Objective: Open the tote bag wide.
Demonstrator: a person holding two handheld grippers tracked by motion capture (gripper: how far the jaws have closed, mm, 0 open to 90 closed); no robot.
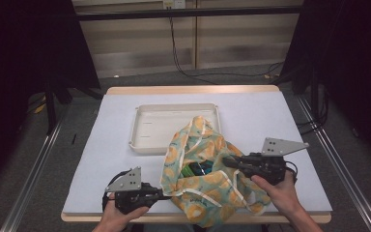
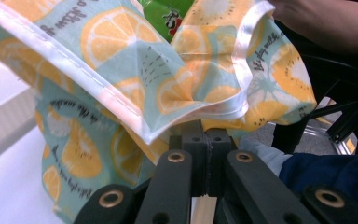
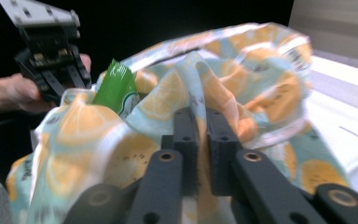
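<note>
I work in a lab-like recording bay. My table (image 1: 125,145) is a white sheet on a wooden board, flanked by metal rails (image 1: 31,169) on grey carpet. Black curtains (image 1: 24,43) hang at both sides. Cables (image 1: 183,58) run down a plain panelled wall (image 1: 241,34) under a black crossbar (image 1: 188,13).

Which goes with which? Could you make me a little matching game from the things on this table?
Things:
1. tray
2. cloth bag
3. green packet
4. left gripper

Descriptions:
A. printed with orange slices
B. pokes out of the bag's mouth
C. white, behind the bag
D. shut on the bag's edge

Pairs: 1-C, 2-A, 3-B, 4-D
</note>
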